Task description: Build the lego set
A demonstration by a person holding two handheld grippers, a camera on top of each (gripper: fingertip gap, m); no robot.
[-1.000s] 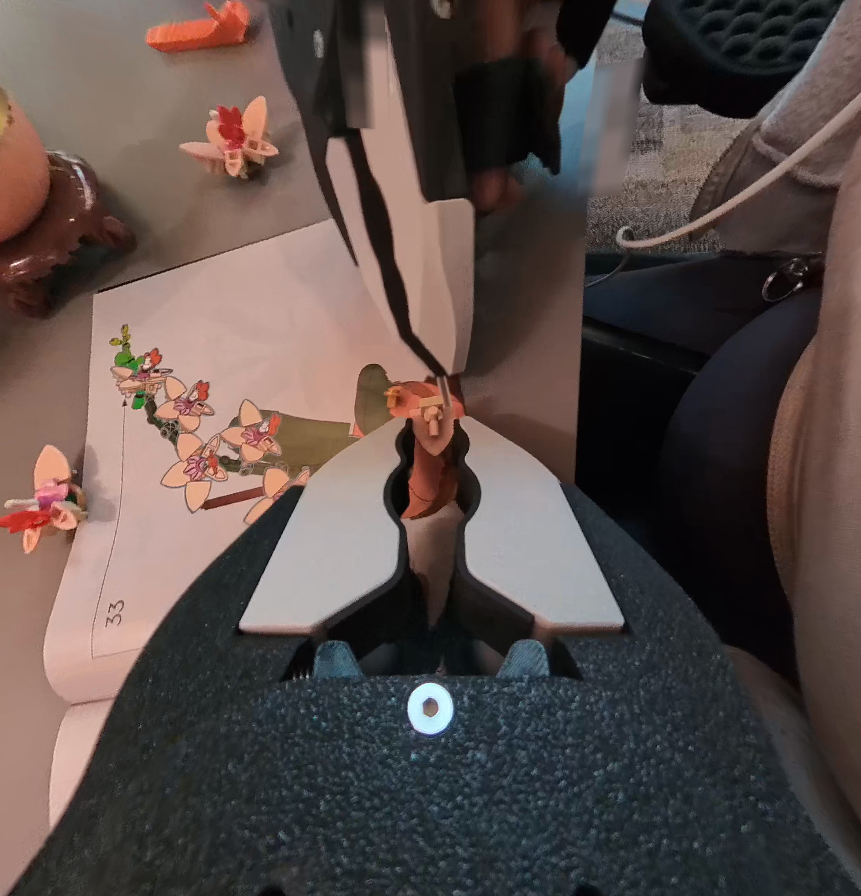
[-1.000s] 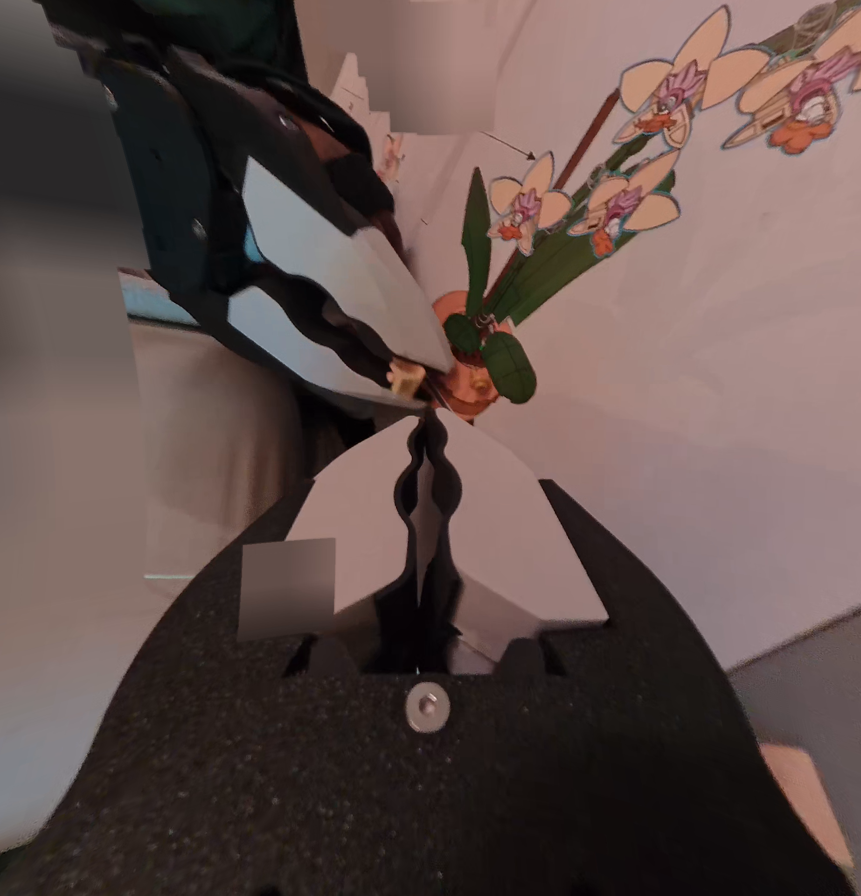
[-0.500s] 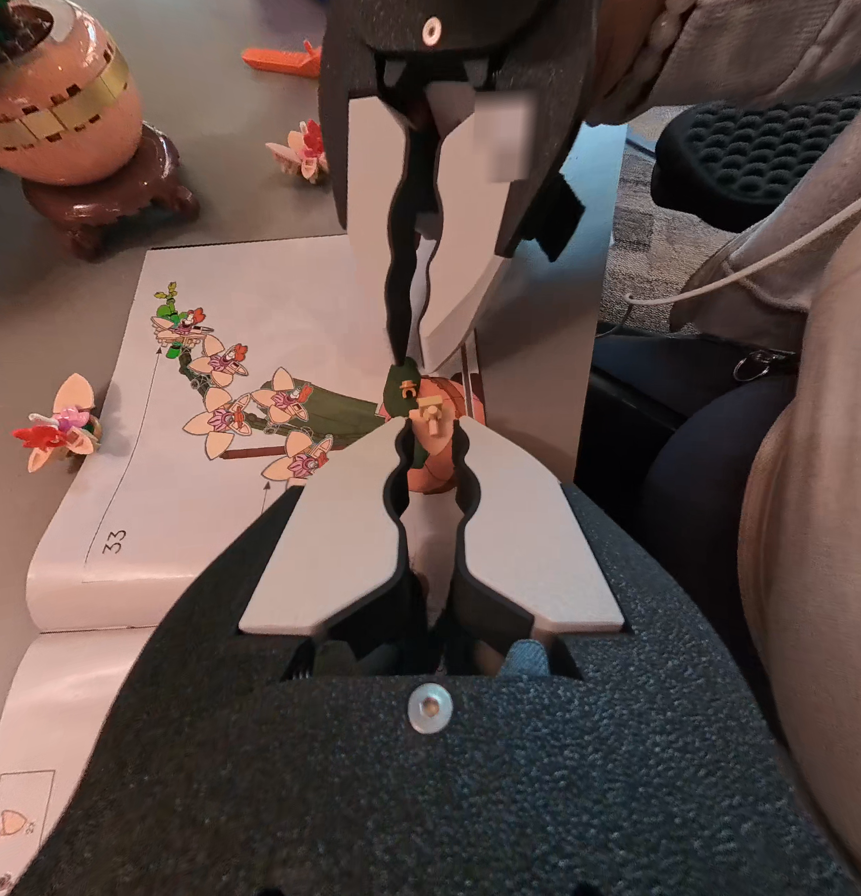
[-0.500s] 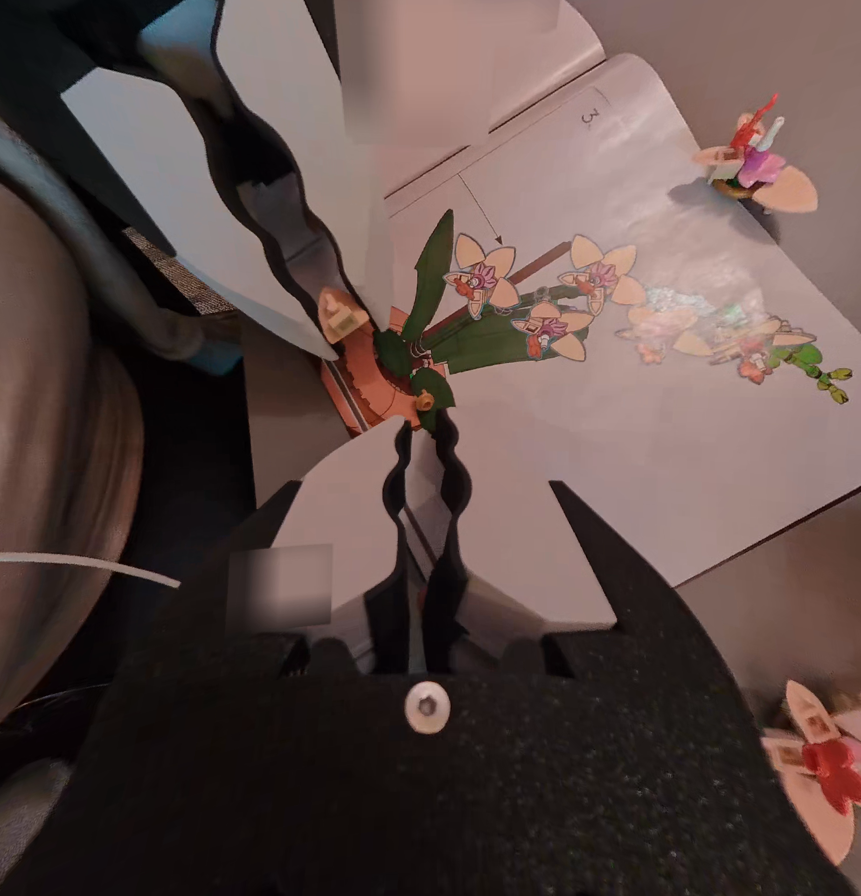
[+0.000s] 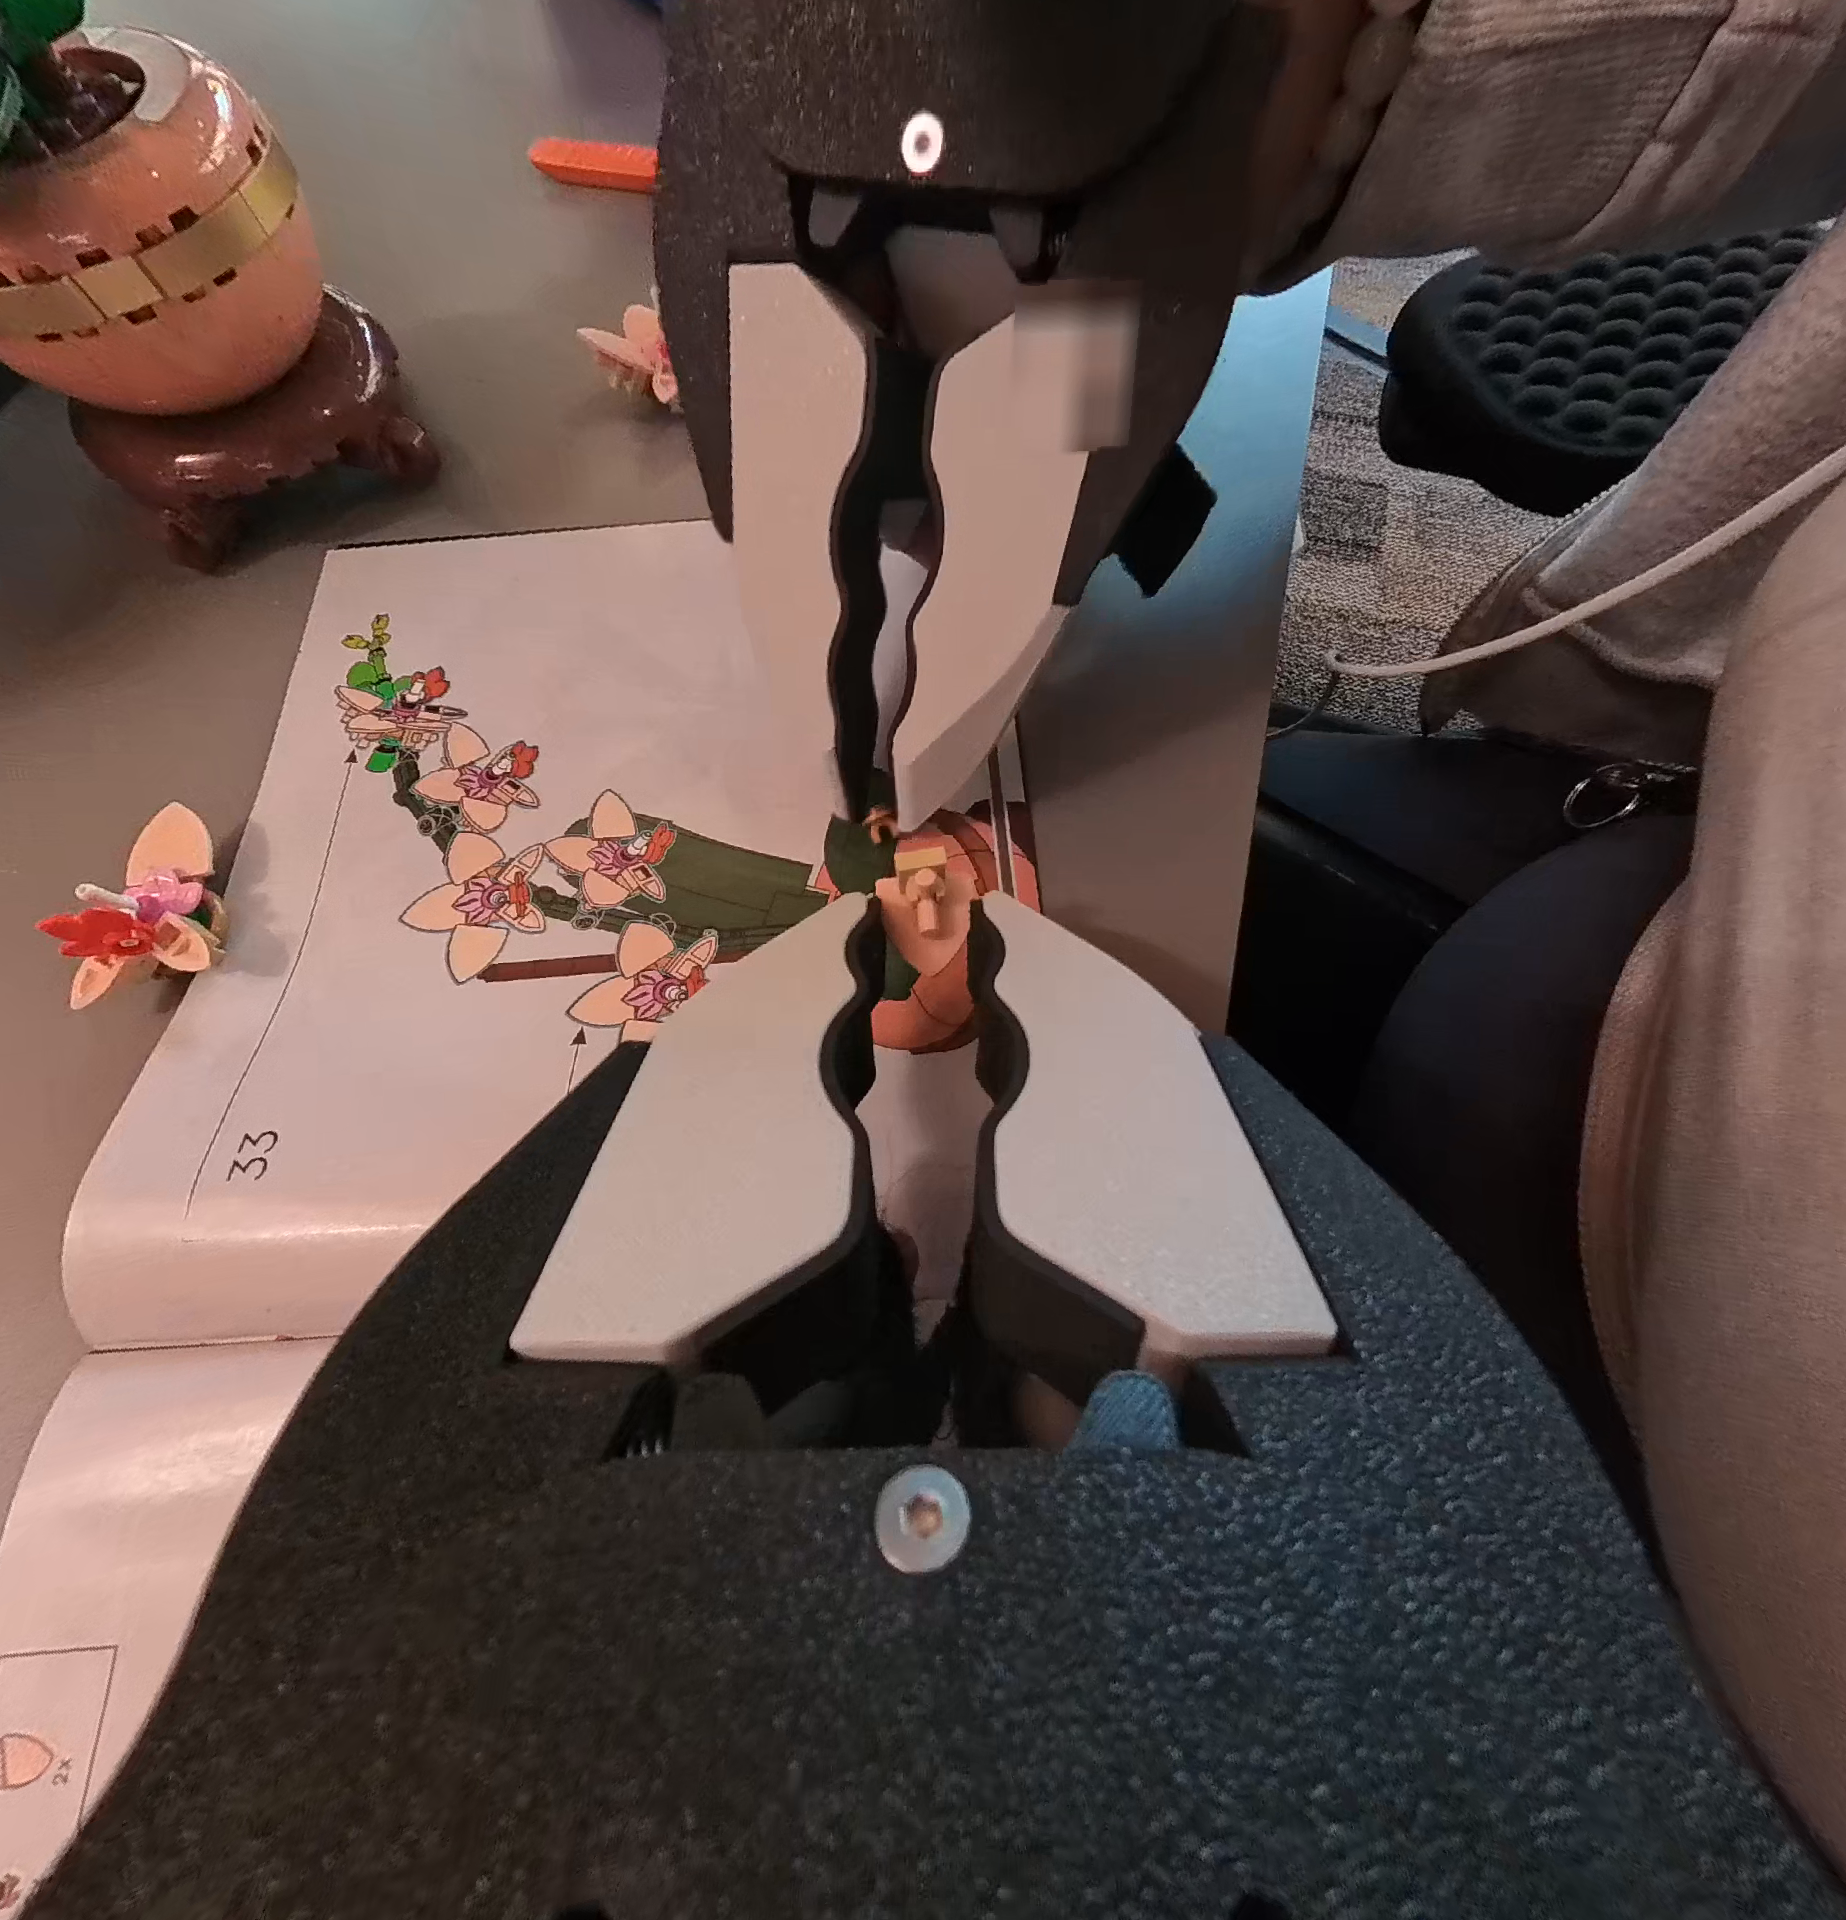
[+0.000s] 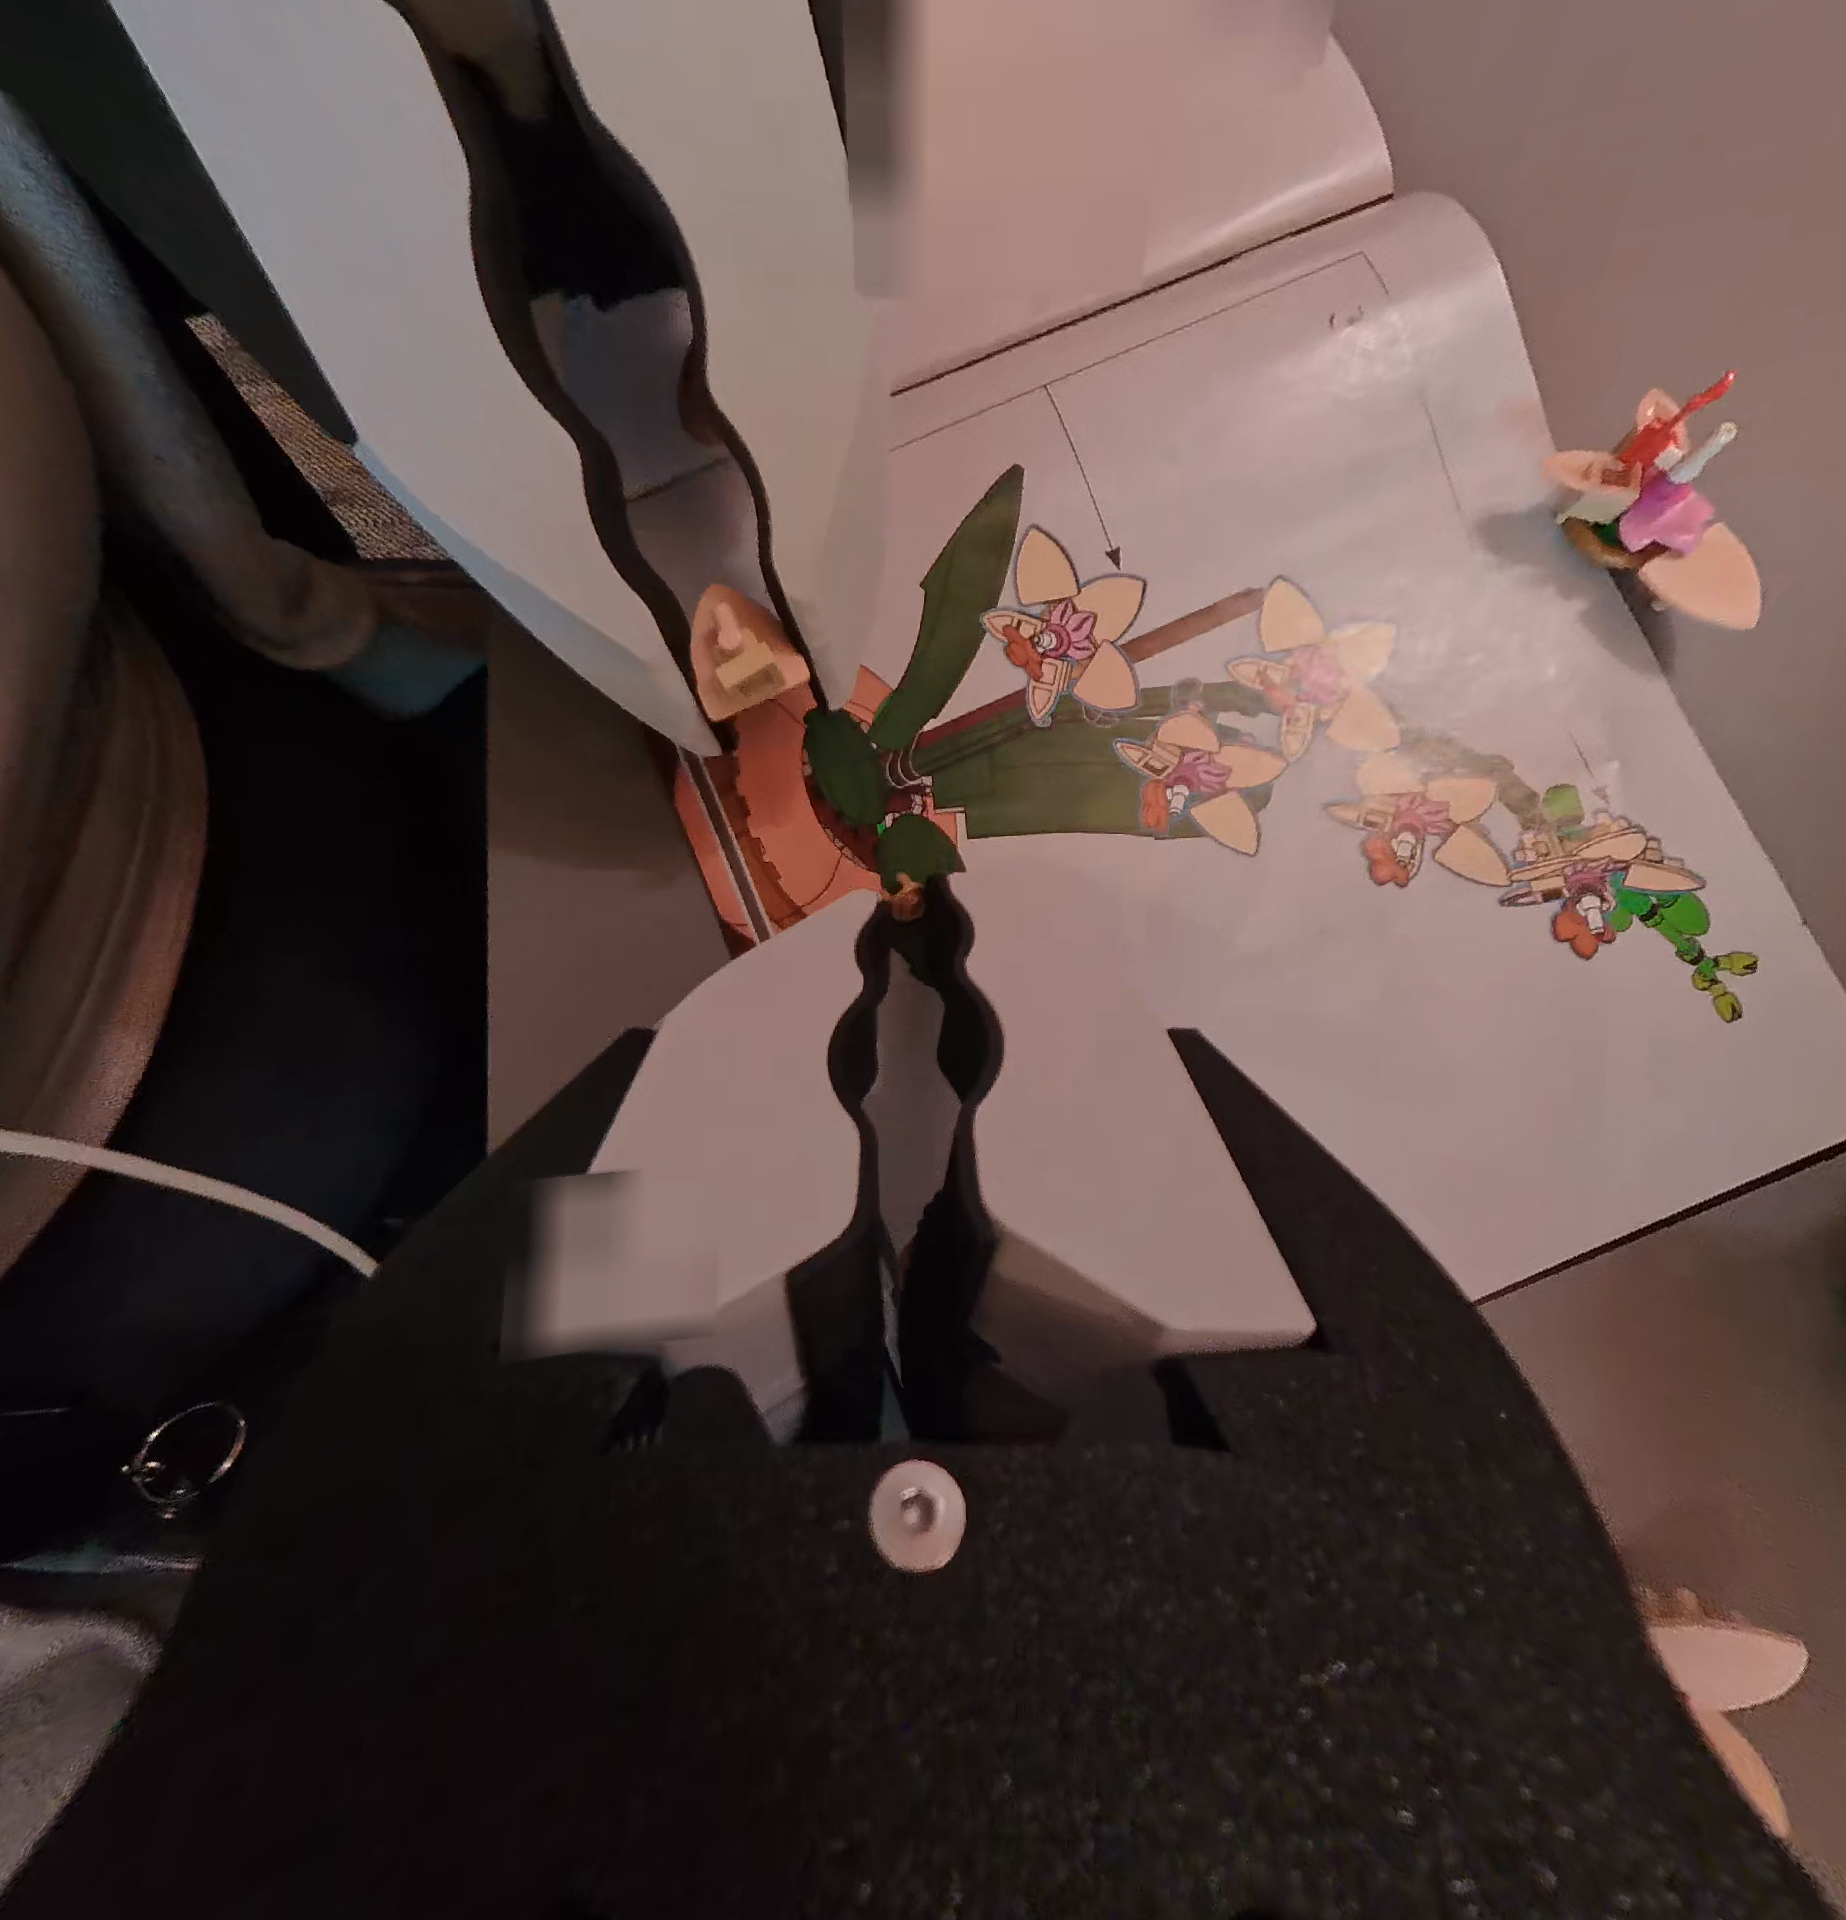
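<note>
My left gripper is shut on a cream petal piece with a small peg, held above the open instruction booklet. My right gripper comes down from the top of the left wrist view, tip to tip with the left one. In the right wrist view my right gripper is shut on a tiny tan piece. The left gripper and its petal piece are at the upper left there, a short gap from the tiny piece.
A pink pot on a brown stand is at the far left. Built flowers lie on the grey table. An orange tool lies at the back. The table edge and a person's lap are at the right.
My right gripper has swung round to point straight at my left gripper. Both tips now sit closer together over the booklet. Each grip is unchanged.
</note>
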